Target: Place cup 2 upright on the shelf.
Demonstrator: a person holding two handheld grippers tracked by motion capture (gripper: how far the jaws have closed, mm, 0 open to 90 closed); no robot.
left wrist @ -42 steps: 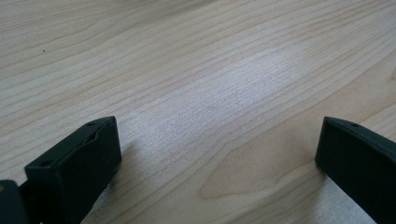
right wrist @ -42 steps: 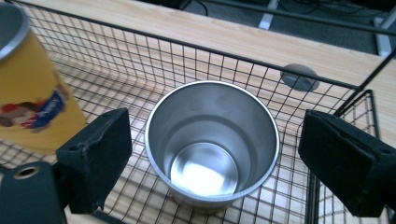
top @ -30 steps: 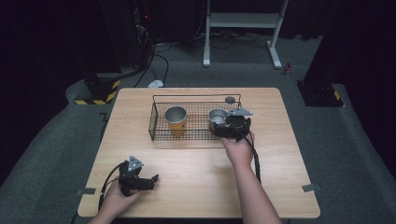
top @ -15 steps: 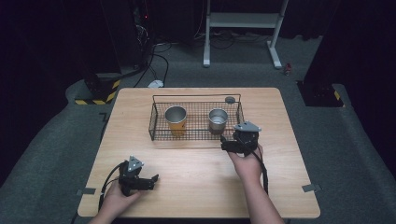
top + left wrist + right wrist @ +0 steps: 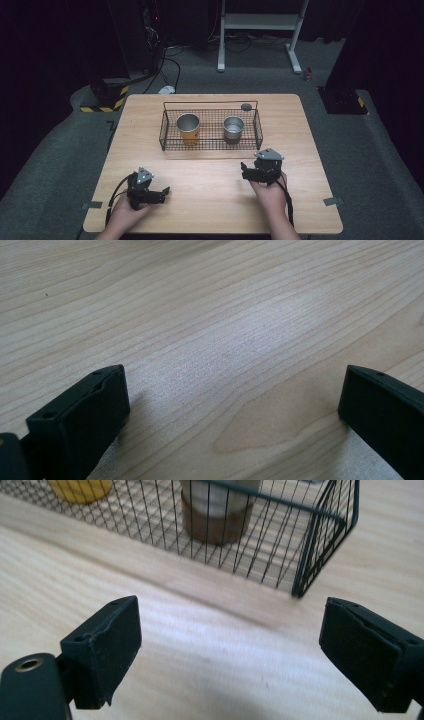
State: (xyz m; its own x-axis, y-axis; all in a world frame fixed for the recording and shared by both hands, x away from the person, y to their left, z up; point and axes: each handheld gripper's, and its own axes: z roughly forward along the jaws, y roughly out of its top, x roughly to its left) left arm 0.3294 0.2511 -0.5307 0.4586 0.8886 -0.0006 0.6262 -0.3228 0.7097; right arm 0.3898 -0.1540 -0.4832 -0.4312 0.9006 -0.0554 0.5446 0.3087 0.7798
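- Since the right gripper (image 5: 246,171) now sits on the counter (image 5: 210,200) near the front right corner of the wire basket (image 5: 210,146), with its fingers (image 5: 107,645) spread wide and holding nothing, the step in hand looks like a retreat after setting a cup down.
- Inside the basket the silver cup (image 5: 233,129) stands upright at the right end, and the yellow cup (image 5: 188,127) stands upright at the left end, well apart from it.
- From the right gripper view, the silver cup is seen through the mesh just beyond the basket's corner.
- To finish well, keep the right gripper low and clear of the basket's front wall, so that neither the fingers nor the trailing cable catch the wire and jolt the cups.
- At the counter's near left, the left gripper (image 5: 162,192) rests with its fingers (image 5: 87,415) apart over bare wood; it can stay parked there.
- Compared with a second ago, the right gripper has come back from the silver cup inside the basket to the open counter in front of it.
- Both cups, the basket and the left gripper sit where they did then.
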